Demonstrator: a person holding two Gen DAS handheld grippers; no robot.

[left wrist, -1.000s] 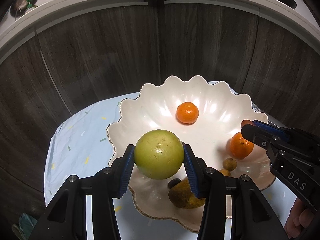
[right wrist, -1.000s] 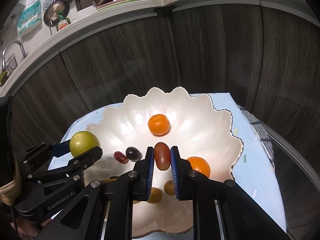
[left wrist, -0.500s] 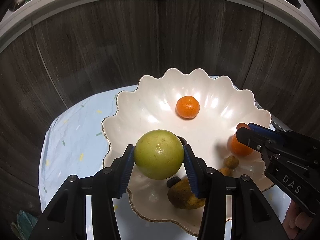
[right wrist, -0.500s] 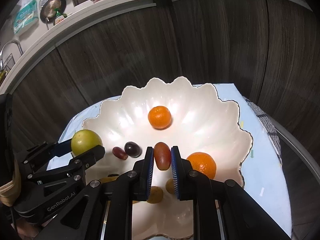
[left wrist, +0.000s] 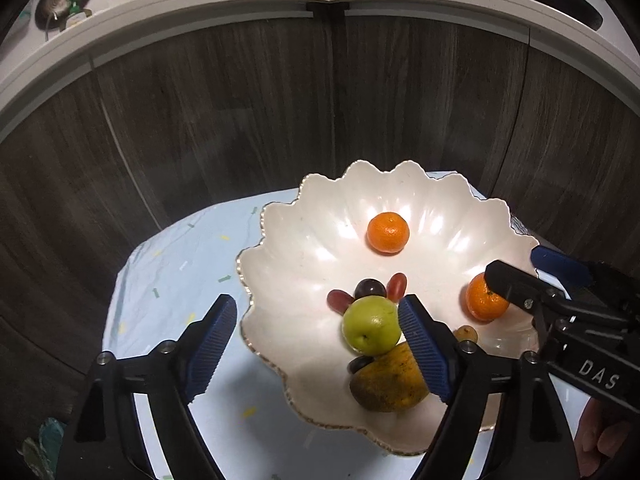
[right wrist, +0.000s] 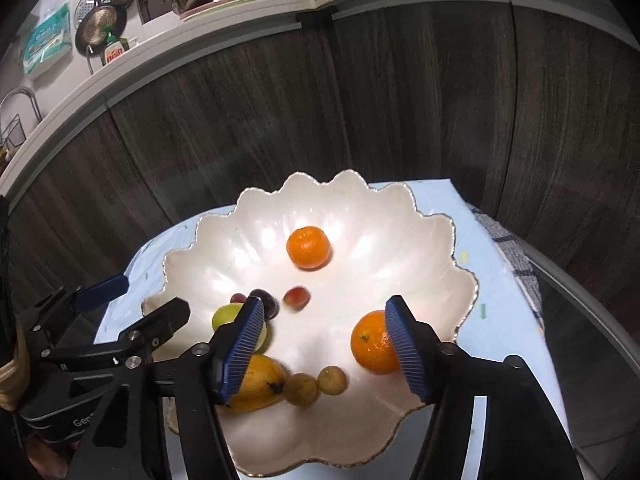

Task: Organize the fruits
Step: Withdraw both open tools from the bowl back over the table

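I see the white scalloped bowl (left wrist: 304, 240) filling the lower centre of both views, on a pale blue cloth (left wrist: 176, 264). My left gripper (left wrist: 316, 344) has just been opening; its jaws stand wide, and the green apple (left wrist: 372, 324) sits in the bowl just beside the right pad, free of it. The yellow mango (left wrist: 388, 384) is partly hidden behind that finger. My right gripper (right wrist: 324, 348) has also just been opening, nothing pressed; the red grape (right wrist: 297, 297) lies blurred in the bowl above its jaws. Both grippers tilt downward.
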